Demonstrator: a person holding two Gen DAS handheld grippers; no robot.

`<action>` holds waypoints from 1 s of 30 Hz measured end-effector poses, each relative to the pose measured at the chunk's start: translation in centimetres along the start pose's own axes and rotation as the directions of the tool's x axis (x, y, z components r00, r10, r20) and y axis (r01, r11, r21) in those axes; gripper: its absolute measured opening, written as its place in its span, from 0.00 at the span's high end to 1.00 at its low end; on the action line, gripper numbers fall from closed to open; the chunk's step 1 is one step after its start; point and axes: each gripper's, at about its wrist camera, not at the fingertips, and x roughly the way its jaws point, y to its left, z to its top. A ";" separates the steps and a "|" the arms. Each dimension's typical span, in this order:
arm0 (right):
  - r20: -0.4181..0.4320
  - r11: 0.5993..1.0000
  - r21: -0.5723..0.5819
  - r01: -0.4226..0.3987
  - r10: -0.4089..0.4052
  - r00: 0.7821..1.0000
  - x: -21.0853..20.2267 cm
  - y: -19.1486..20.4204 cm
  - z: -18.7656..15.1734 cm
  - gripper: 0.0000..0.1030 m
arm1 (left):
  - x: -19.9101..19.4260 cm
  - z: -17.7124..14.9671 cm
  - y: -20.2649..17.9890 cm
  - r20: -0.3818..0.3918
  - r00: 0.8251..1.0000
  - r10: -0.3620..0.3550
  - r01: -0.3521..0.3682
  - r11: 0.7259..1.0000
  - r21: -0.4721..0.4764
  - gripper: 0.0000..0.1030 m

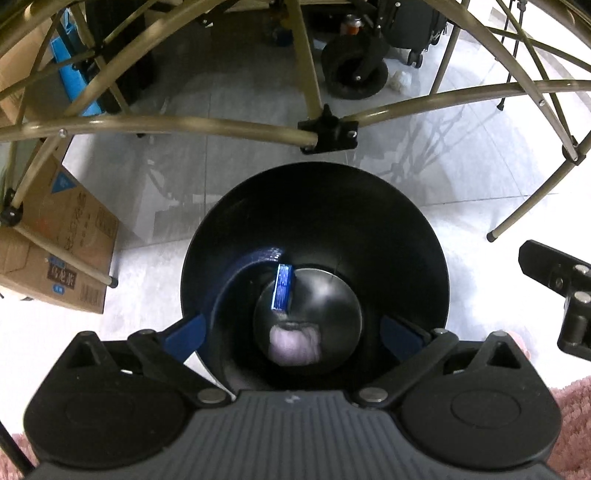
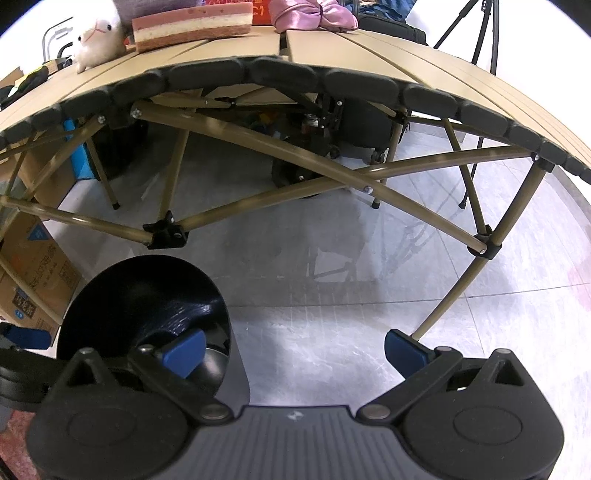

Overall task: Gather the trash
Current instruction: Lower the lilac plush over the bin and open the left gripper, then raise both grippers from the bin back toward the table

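Pale blob (image 1: 294,344) at the bin (image 1: 406,229) bottom is blurred, can't identify. Right wrist view: bin's near side hidden behind right claw (image 2: 294,354); pink cloth (image 2: 314,16) and sponge block (image 2: 192,26) on tabletop (image 2: 369,55) cut off at top edge.

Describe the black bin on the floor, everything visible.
The black bin is round, glossy, plastic-looking, upright and open-topped, flaring toward its rim. It stands on the pale tiled floor before the folding table's legs. Inside lie a small blue packet and a pale crumpled wad. The open left tongs hover over its mouth.
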 end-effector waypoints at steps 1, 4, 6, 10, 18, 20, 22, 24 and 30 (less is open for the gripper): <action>0.000 1.000 0.000 0.000 0.000 1.000 0.0 0.0 0.0 0.00 | 0.0 0.0 0.0 -0.004 1.000 -0.002 0.002 1.000 -0.001 0.00; 0.001 1.000 -0.002 -0.001 0.001 1.000 0.0 0.1 0.0 0.00 | -0.1 -0.2 0.0 -0.012 1.000 -0.004 0.004 1.000 0.001 0.00; 0.001 1.000 -0.002 -0.001 0.001 1.000 0.0 0.1 0.0 0.00 | -0.2 -0.3 0.0 -0.017 1.000 -0.005 0.005 1.000 0.004 0.00; 0.002 1.000 -0.002 -0.001 0.001 1.000 0.0 0.1 0.0 0.00 | -0.5 -0.5 0.1 -0.026 1.000 -0.011 0.011 1.000 0.005 0.00; 0.020 1.000 -0.016 -0.019 0.019 1.000 -0.7 0.6 0.1 0.00 | -2.5 -1.3 1.7 -0.016 0.999 -0.051 0.050 0.998 -0.043 0.00; 0.026 0.999 -0.021 -0.024 0.025 0.999 -1.0 0.7 0.0 0.00 | -3.2 -1.6 2.4 -0.007 0.997 -0.072 0.071 0.995 -0.065 0.00; 0.033 0.999 -0.026 -0.032 0.033 0.999 -1.4 0.7 -0.1 0.00 | -4.1 -1.9 3.1 0.011 0.996 -0.087 0.088 0.993 -0.084 0.00; 0.045 0.998 -0.032 -0.047 0.048 0.998 -1.9 0.8 -0.2 0.00 | -5.0 -2.1 3.7 0.040 0.996 -0.081 0.085 0.992 -0.096 0.00; 0.099 0.996 -0.034 -0.077 0.080 0.992 -4.1 0.7 -0.3 0.00 | -7.8 -2.7 5.2 0.144 0.989 -0.041 0.060 0.990 -0.128 0.00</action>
